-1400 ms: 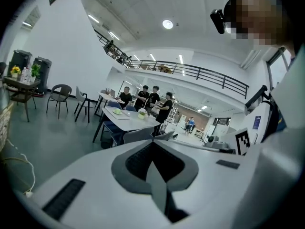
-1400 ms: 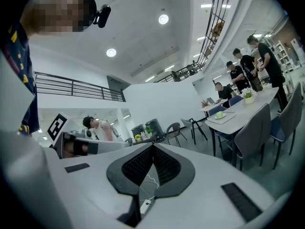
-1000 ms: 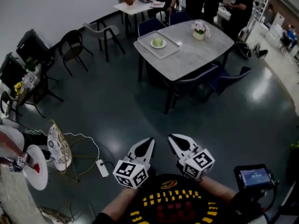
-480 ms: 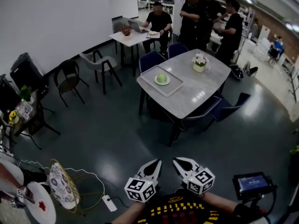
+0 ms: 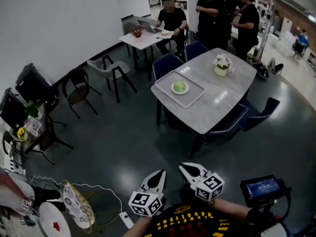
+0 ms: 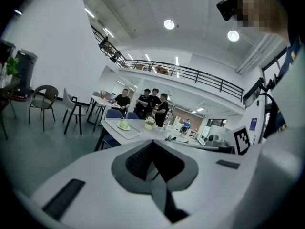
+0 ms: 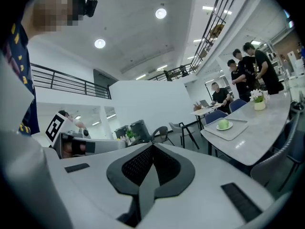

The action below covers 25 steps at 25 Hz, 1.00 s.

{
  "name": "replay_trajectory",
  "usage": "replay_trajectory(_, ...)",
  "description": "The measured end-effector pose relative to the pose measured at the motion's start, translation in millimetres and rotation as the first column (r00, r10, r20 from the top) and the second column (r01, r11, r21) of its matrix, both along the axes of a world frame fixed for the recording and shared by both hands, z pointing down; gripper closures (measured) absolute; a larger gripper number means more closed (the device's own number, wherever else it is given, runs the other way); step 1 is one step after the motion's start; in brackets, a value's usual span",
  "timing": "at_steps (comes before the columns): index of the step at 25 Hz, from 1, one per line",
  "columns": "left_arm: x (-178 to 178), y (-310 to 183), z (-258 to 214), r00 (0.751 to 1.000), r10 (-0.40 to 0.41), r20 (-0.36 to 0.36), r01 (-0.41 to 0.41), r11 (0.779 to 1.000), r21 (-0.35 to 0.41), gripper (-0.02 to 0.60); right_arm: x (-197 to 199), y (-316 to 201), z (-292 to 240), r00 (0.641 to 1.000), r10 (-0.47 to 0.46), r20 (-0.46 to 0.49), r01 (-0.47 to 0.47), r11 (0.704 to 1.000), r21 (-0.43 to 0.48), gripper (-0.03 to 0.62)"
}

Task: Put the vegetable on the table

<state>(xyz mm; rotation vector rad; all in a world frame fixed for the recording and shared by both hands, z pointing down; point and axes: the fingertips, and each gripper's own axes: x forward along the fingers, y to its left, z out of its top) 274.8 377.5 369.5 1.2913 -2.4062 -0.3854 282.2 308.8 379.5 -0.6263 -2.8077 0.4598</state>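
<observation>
A round green vegetable [image 5: 179, 86] lies on a small white plate on a grey tray [image 5: 194, 93], at the near left corner of a grey marble table [image 5: 224, 99] across the room. It also shows small in the left gripper view [image 6: 124, 125] and the right gripper view [image 7: 223, 123]. My left gripper [image 5: 158, 176] and right gripper [image 5: 187, 170] are held close to my body at the bottom of the head view, far from the table. Both are shut with nothing between the jaws.
Blue chairs [image 5: 223, 128] ring the marble table, which carries a flower pot [image 5: 222, 66]. Several people stand and sit behind it by a white table [image 5: 146, 37]. Grey and black chairs [image 5: 108, 69] line the left wall. A wire stand [image 5: 76, 204], a cable and a power strip lie at the lower left. A monitor [image 5: 261, 187] is at my right.
The view has shifted toward the marble table, which now sits nearer the middle of the head view. Both grippers stay shut near my body.
</observation>
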Motion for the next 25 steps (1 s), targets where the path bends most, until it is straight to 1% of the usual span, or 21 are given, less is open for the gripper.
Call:
replay_trajectory(2, -25.6, -10.4, -1.9, 1.000, -0.027, 0.015, 0.028, 0.999, -0.026, 0.582, -30.3, -11.4, -3.6, 0.999, -0.025, 0.020, 0.026, 0.999, -0.026, 0.588)
replay_trajectory(5, -57.0, -30.5, -7.8, 0.998, -0.047, 0.033, 0.048, 0.997, -0.056, 0.583, -65.5, -34.2, -7.9, 0.999, -0.034, 0.037, 0.037, 0.997, -0.061, 0.588)
replay_trajectory(8, -84.3, -57.3, -13.4, 0.998, -0.041, 0.039, 0.044, 0.996, -0.074, 0.581, -92.4, -61.6, -12.8, 0.999, -0.025, 0.047, 0.029, 0.996, -0.086, 0.588)
replay_trajectory(12, -110.8, -90.5, -12.0, 0.999, -0.028, 0.021, 0.030, 0.996, -0.082, 0.583, -119.4, -97.2, -7.6, 1.000, 0.002, 0.025, 0.001, 0.994, -0.112, 0.588)
replay_trajectory(15, -121.6, -103.0, -11.4, 0.999, -0.024, 0.022, 0.025, 0.996, -0.081, 0.582, -130.1, -114.1, -2.4, 1.000, 0.019, 0.016, -0.017, 0.993, -0.113, 0.588)
replay_trajectory(19, -142.0, -107.9, -3.7, 0.999, -0.036, 0.000, 0.036, 0.997, -0.076, 0.583, -145.1, -119.6, 8.2, 1.000, 0.013, -0.008, -0.014, 0.994, -0.107, 0.588)
replay_trajectory(22, -166.2, -117.2, 2.2, 0.999, -0.025, -0.026, 0.023, 0.997, -0.070, 0.583, -168.5, -125.3, 12.4, 1.000, 0.011, -0.029, -0.014, 0.995, -0.099, 0.589)
replay_trajectory(25, -200.6, -126.8, 2.6, 1.000, -0.003, -0.029, 0.001, 0.998, -0.061, 0.581, -202.3, -135.0, 11.5, 0.999, 0.030, -0.031, -0.033, 0.996, -0.085, 0.588)
